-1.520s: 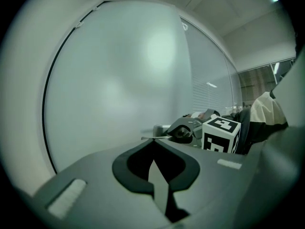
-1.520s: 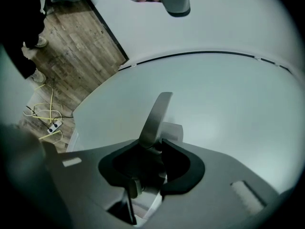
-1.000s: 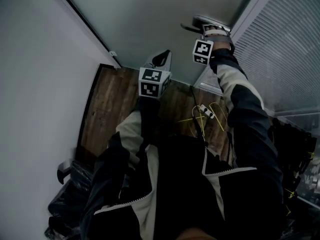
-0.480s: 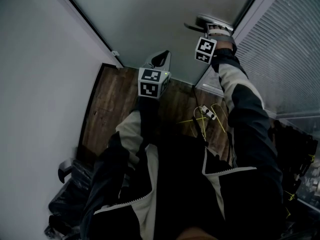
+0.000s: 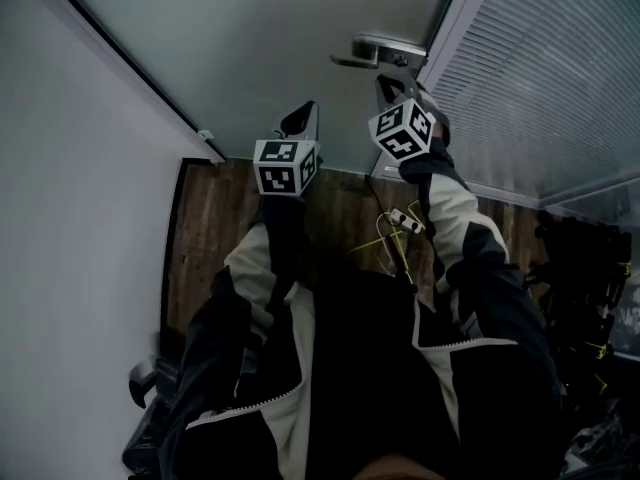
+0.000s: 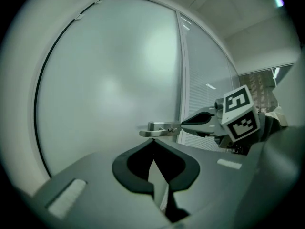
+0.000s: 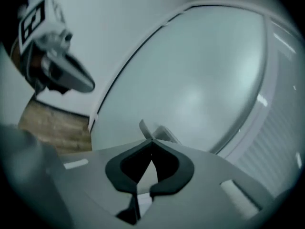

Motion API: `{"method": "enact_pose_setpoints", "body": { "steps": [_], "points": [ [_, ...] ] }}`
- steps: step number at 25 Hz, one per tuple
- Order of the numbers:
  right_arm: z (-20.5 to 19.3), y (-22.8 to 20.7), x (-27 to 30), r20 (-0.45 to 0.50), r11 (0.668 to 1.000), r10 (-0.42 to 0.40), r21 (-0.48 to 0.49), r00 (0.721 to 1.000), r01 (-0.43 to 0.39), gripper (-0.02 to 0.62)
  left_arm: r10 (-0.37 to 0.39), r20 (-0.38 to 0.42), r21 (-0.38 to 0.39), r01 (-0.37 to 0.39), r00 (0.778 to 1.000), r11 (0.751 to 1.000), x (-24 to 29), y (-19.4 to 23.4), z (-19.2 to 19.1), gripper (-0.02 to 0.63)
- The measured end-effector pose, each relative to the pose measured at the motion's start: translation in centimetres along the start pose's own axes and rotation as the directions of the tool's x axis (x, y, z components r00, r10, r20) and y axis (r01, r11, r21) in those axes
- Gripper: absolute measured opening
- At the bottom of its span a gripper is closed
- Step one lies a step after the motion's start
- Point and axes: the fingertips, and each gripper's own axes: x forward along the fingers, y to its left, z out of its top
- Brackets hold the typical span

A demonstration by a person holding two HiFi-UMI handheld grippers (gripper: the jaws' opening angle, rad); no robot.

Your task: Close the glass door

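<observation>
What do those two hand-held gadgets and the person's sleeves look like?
The left tool and right tool are grey, each with two pointed jaws lined in black. Each carries a white cube printed with black square markers. The sleeves are dark with pale panels.

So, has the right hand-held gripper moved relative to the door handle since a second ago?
Yes. The right hand-held gripper has come off the door handle, sitting lower in the head view, and has rolled; its jaws are shut and empty.
</observation>
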Motion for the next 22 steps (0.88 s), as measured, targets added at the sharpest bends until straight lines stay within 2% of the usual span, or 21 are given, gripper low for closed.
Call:
{"method": "enact_pose_setpoints", "body": {
  "steps": [1,2,4,6,8,10,22],
  "points": [
    [0.3,0.4,-1.4,0.043,0.991,0.014,0.133,0.999,-0.019,0.005,-0.012,0.002,0.001,0.012,1.000,1.000,0.1,-0.3,0.0,0.005],
    [0.5,0.9,-2.8,0.085,0.965,0.017,0.258,0.996,-0.039,0.005,-0.020,0.004,-0.001,0.020,1.000,1.000,0.2,-0.7,0.0,0.005],
    [0.6,1.5,-5.1,0.156,0.881,-0.006,0.468,0.988,-0.069,0.005,-0.031,0.016,-0.015,0.032,0.999,0.999,0.0,-1.2,0.0,0.005],
    [0.4,2.3,-6.5,0.183,0.810,-0.035,0.581,0.983,-0.080,0.003,-0.034,0.029,-0.029,0.035,0.999,0.999,-0.2,-1.5,0.1,0.005],
    [0.0,3.0,-7.0,0.174,0.776,-0.042,0.626,0.984,-0.078,0.003,-0.039,0.037,-0.026,0.040,0.999,0.999,-0.4,-1.9,0.3,0.005],
    [-0.4,3.4,-7.4,0.155,0.762,-0.047,0.645,0.987,-0.065,0.002,-0.055,0.037,-0.017,0.056,0.998,0.998,-0.6,-2.6,0.3,0.005],
    [-0.5,4.1,-9.0,0.109,0.752,-0.082,0.659,0.991,-0.010,0.002,-0.088,0.020,0.005,0.088,0.996,0.996,-1.4,-2.9,-0.1,0.005]
  ]
}}
